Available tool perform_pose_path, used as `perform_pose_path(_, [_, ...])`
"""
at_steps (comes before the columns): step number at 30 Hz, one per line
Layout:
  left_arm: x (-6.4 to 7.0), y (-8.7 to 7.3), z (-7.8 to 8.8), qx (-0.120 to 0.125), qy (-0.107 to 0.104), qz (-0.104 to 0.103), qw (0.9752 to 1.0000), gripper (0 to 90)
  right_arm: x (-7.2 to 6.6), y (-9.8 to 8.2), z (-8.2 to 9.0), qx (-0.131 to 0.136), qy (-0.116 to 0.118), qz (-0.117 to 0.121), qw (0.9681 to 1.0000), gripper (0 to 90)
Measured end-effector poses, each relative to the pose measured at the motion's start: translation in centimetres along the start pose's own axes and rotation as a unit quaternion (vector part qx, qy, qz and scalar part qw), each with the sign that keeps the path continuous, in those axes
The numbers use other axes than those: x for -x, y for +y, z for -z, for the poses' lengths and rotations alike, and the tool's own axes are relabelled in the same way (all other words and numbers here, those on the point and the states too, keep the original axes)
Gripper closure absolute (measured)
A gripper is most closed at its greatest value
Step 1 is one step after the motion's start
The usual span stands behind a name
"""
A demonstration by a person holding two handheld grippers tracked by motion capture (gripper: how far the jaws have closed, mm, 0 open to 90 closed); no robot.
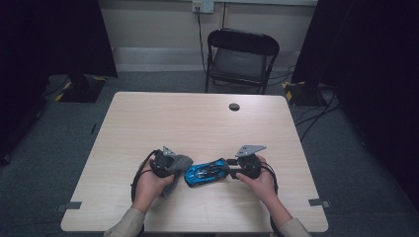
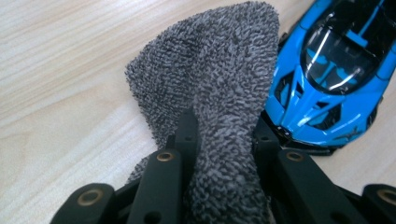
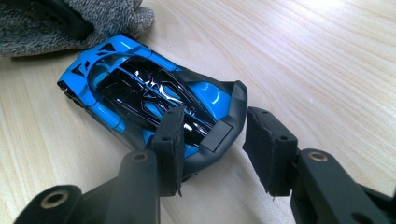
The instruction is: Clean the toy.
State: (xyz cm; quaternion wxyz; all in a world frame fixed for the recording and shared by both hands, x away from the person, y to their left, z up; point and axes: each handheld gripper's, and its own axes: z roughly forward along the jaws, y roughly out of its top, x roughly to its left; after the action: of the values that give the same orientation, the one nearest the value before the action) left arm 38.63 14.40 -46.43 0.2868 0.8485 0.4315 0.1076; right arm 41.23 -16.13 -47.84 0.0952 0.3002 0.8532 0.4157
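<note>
A blue and black toy car point(image 1: 205, 172) lies on the pale wooden table point(image 1: 197, 123), near the front, between the person's two hands. My left gripper point(image 1: 174, 167) is shut on a grey terry cloth point(image 1: 184, 160). In the left gripper view the cloth point(image 2: 210, 60) bulges out from between the jaws of the left gripper point(image 2: 226, 126) and its free end lies against the car's nose point(image 2: 327, 70). My right gripper point(image 3: 212, 130) has its pads point(image 3: 170, 144) on either side of the car's point(image 3: 130, 88) black tail and clasps it. Beyond the car's nose lies the cloth point(image 3: 102, 18).
A black folding chair point(image 1: 242, 57) stands behind the table's far edge. A small dark round hole point(image 1: 234, 106) sits in the tabletop near that edge. Black curtains hang at both sides, and cables run over the floor at the right.
</note>
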Motion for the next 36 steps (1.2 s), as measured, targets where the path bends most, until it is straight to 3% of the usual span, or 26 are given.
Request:
perform_pose_path(10, [1.1,-1.1,0.7,-0.008,-0.031,-0.008,0.9994,71.7,-0.1,0.0,0.0,-0.001,-0.002,0.001,1.0000,57.8])
perform_pose_path(23, [2.7,-2.6,1.6,-0.007,-0.055,-0.028,0.9981,71.8,-0.1,0.1,0.0,-0.003,-0.001,0.001,1.0000,57.8])
perform_pose_path(26, [3.3,-2.8,1.8,-0.007,-0.076,-0.029,0.9967,71.7,-0.1,0.1,0.0,-0.004,-0.002,0.002,1.0000,57.8])
perform_pose_path(31, [4.1,-2.8,2.0,-0.011,-0.075,-0.047,0.9960,71.7,-0.1,0.1,0.0,-0.004,-0.002,0.002,1.0000,57.8])
perform_pose_path(36, [4.2,-2.6,2.4,-0.004,-0.071,-0.050,0.9962,71.5,-0.2,0.2,0.0,-0.004,-0.003,0.004,1.0000,57.8])
